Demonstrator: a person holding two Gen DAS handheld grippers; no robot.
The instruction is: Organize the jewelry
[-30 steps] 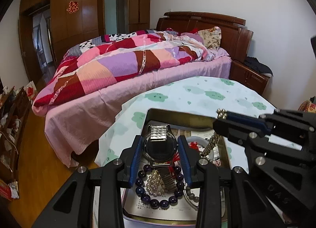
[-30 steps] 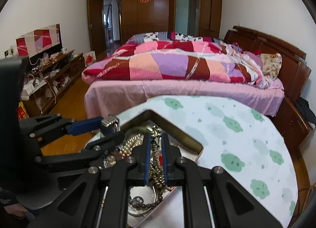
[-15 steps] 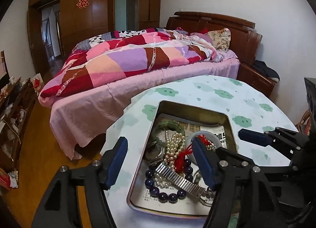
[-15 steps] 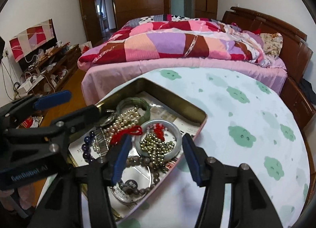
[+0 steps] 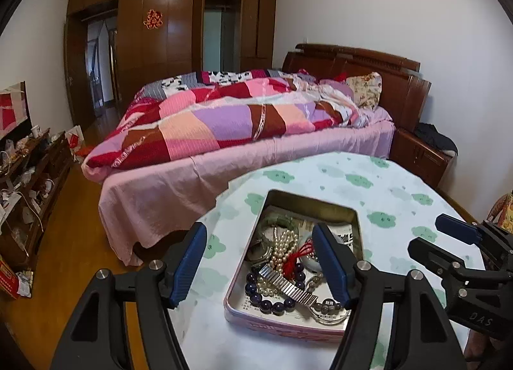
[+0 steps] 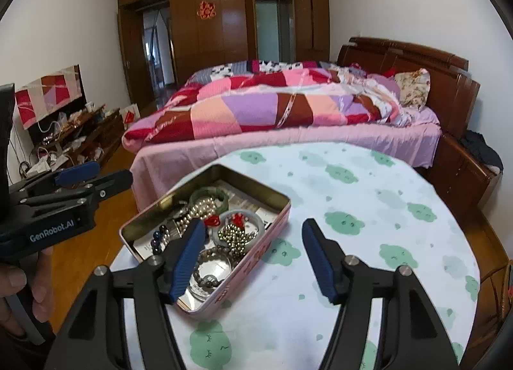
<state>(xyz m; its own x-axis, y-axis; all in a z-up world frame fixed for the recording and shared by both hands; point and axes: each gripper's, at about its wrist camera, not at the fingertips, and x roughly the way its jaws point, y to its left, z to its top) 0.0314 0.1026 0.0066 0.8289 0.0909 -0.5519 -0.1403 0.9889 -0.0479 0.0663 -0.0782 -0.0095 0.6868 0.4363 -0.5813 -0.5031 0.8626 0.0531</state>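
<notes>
Tin [image 5: 312, 203] sits on round table [image 5: 368, 184] w/ cloud-print cloth, near the table's edge on the bed side, lid off, packed w/ jewelry. Left gripper [image 5: 261, 262] wide open, nothing held, raised above the tin's near end; its right finger [image 5: 330, 265] overlaps the tin's right half in view, left finger [image 5: 189, 262] is out past the tin's left wall over the table edge. Right gripper [image 6: 253, 256] also spread wide, empty; its left finger [image 6: 189, 256] overlaps the tin's near corner in the right wrist view, right finger [image 6: 317, 259] over bare cloth just right of tin [image 6: 205, 176]. Inside tin: pearl strand [image 5: 285, 243] about mid, green bangle [image 5: 272, 222] toward far end, red tassel [image 5: 296, 257] beside the pearls, metal watch band [image 5: 288, 285] lying diagonally toward near end, dark bead bracelet [image 5: 269, 301] curled at near-left corner, printed paper [image 5: 344, 236] lining the right side. From right wrist, pale bangle [image 6: 253, 217] w/ a heap of small gold-tone beads [image 6: 235, 235] inside it sits toward the tin's right wall; grey bead bracelet [image 6: 208, 273] at near end. All pieces tangled, touching each other. Bed [image 5: 243, 132] w/ patchwork quilt beyond the tin, wardrobe [image 5: 179, 26] behind that. Each gripper shows at the edge of the other's view, apart from the tin
</notes>
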